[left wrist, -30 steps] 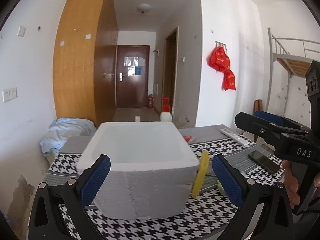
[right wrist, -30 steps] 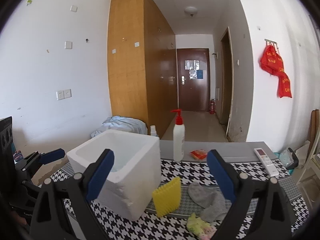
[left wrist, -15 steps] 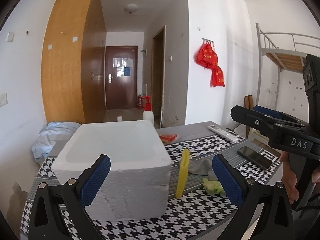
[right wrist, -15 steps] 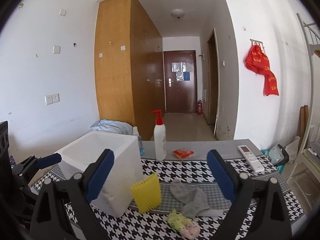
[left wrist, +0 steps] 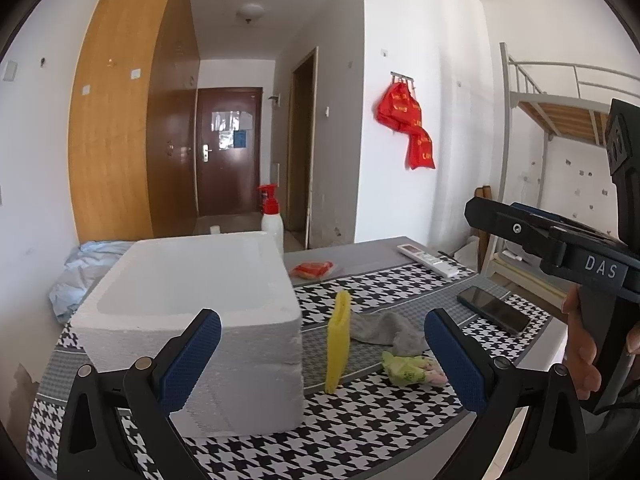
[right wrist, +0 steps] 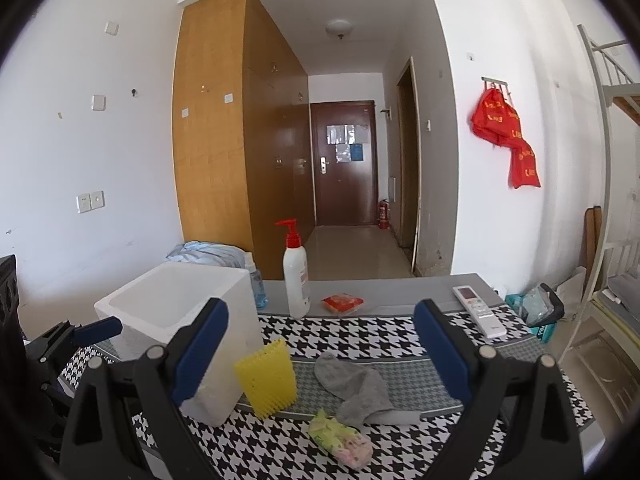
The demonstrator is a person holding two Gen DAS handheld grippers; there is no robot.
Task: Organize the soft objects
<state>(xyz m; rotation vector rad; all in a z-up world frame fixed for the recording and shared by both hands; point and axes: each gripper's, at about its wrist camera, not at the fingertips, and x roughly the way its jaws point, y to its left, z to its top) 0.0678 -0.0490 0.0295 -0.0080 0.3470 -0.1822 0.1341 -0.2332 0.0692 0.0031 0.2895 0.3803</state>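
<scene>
A white foam box (left wrist: 192, 304) stands on the houndstooth table, also in the right wrist view (right wrist: 176, 320). Right of it a yellow ridged sponge (right wrist: 266, 378) stands on edge (left wrist: 338, 346). A grey sock (right wrist: 356, 390) lies beside it (left wrist: 384, 330), and a small green-and-pink soft bundle (right wrist: 340, 436) lies in front (left wrist: 408, 368). My left gripper (left wrist: 320, 356) is open and empty, back from the box. My right gripper (right wrist: 320, 352) is open and empty above the table's near edge; it shows at the right of the left wrist view (left wrist: 560, 240).
A red-pump lotion bottle (right wrist: 296, 280), a small blue bottle (right wrist: 256, 284), an orange packet (right wrist: 342, 304) and a white remote (right wrist: 478, 310) sit along the far side. A black phone (left wrist: 494, 312) lies at the right. A bunk bed frame (left wrist: 560, 96) stands right.
Both grippers have pulled back and swung right. The box looks smaller and further left, and the sock, bundle and phone have come into view. Nothing on the table moved.
</scene>
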